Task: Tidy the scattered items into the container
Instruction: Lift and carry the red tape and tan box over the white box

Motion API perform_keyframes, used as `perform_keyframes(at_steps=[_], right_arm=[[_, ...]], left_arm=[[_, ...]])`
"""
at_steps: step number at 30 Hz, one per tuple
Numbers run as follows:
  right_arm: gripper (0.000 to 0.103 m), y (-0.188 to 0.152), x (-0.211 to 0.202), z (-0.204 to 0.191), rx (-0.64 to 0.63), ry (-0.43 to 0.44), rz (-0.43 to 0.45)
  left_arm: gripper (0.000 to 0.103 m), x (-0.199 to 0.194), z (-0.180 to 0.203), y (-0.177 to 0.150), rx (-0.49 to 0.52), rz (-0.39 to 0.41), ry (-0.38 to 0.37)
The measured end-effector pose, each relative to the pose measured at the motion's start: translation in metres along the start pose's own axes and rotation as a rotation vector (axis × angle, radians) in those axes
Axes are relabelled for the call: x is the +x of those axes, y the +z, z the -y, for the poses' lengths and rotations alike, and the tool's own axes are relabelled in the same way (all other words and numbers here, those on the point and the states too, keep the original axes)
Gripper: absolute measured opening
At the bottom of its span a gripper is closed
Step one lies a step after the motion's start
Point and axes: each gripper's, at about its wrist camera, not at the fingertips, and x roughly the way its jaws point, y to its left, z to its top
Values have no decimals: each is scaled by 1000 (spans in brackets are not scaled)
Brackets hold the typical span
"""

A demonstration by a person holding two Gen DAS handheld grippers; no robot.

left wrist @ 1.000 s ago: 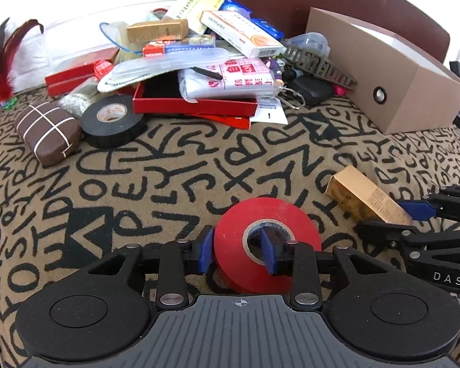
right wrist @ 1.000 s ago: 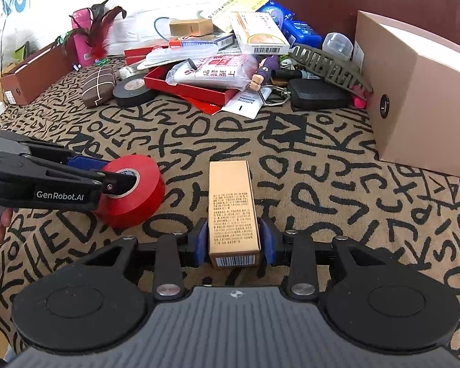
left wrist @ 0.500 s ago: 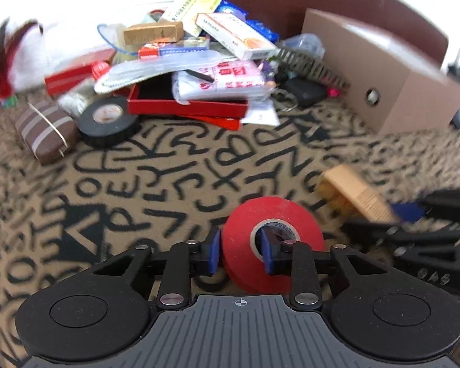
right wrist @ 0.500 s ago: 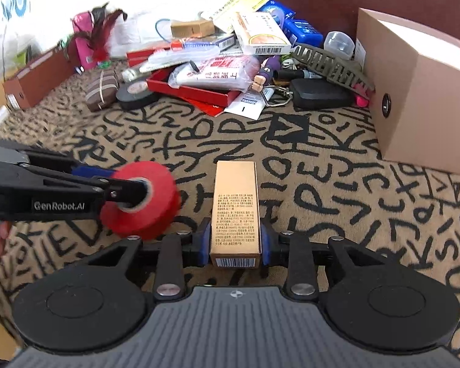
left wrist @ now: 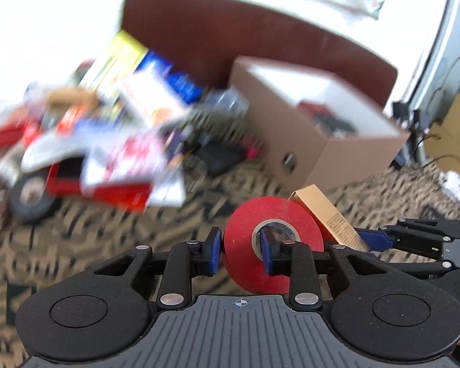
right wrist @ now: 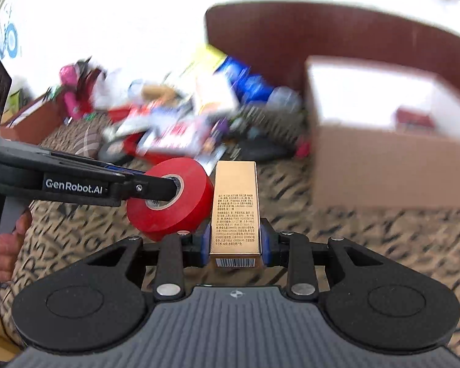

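My left gripper (left wrist: 240, 253) is shut on a red tape roll (left wrist: 248, 245), one finger through its core, held above the patterned cloth. The roll also shows in the right wrist view (right wrist: 181, 211). My right gripper (right wrist: 234, 240) is shut on a gold box (right wrist: 234, 205), also lifted, right beside the roll. The gold box shows in the left wrist view (left wrist: 328, 214) too. The open cardboard container (left wrist: 316, 128) stands ahead to the right, with some items inside. It fills the right of the right wrist view (right wrist: 389, 165).
A blurred pile of scattered items (left wrist: 107, 128) lies at the back left: a red tray, packets, boxes and a black tape roll (left wrist: 30, 196). A brown headboard (left wrist: 254, 33) stands behind. A brown parcel (right wrist: 89, 141) and a pink feather toy (right wrist: 73, 92) lie far left.
Both grippers have lifted their loads off the cloth and tilted up toward the cardboard container. Its open top has come into view. The scene is motion blurred.
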Motion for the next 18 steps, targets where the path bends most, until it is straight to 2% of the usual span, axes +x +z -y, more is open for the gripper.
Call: perform_keyframes(at_steps=[5,9,13,18], right_arm=[[35,42,-13,32,-33,-74,72],[35,80,-8,61,-67,-137,99],[35,107,20,93,-95,-189,58],[35,119,66,138,-25,-187,-15]], left_arm=[[25,14,28,56,10,65,-42],[26,38,44,99,1,87,-52],[26,76,59,136,5,79,-17],[26,139,67,168,7,29,31]])
